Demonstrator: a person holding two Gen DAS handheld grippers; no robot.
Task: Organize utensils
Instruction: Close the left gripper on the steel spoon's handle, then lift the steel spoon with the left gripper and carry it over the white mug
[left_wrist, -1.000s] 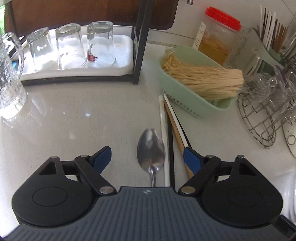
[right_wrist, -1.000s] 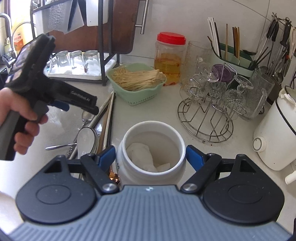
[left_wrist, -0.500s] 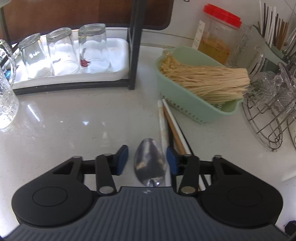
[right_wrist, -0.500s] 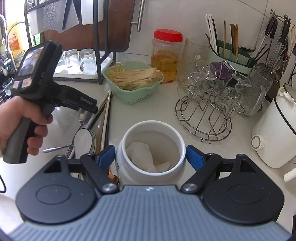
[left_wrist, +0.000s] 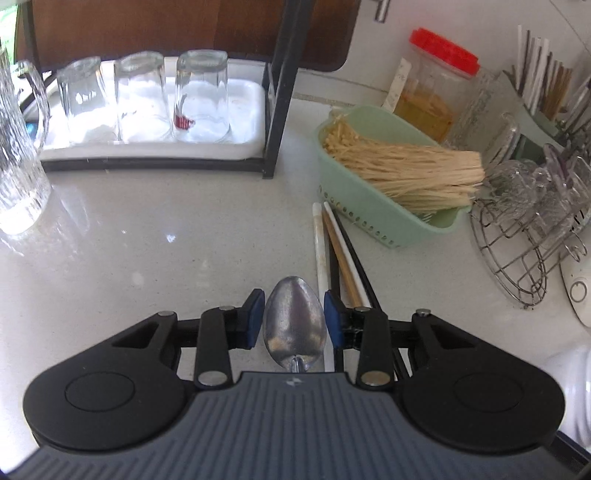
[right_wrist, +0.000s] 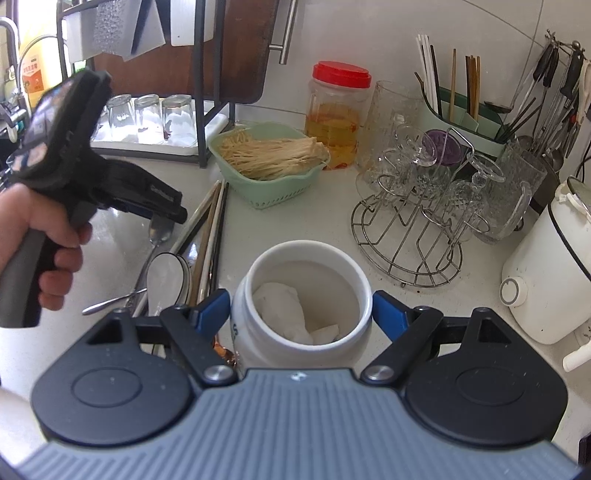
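Observation:
A metal spoon (left_wrist: 294, 325) lies on the white counter, bowl pointing away. My left gripper (left_wrist: 294, 314) is shut on that bowl, a blue pad against each edge. To its right lie several chopsticks (left_wrist: 343, 258). In the right wrist view a hand holds the left gripper (right_wrist: 177, 216) over the same spoon (right_wrist: 160, 230), beside the chopsticks (right_wrist: 210, 236), a white ladle (right_wrist: 166, 273) and more cutlery. My right gripper (right_wrist: 301, 306) is shut wide on a white ceramic jar (right_wrist: 303, 251), which has crumpled white paper inside.
A green basket of noodles (left_wrist: 388, 206) sits behind the chopsticks. A wire rack of glasses (right_wrist: 413, 221) and a white cooker (right_wrist: 546, 273) stand at the right. A tray with three upturned glasses (left_wrist: 147, 107) and a glass pitcher (left_wrist: 18, 177) are at the left.
The left jaws have closed from wide open onto the spoon's bowl, and the left gripper has edged forward over it. The right gripper and the jar have kept still.

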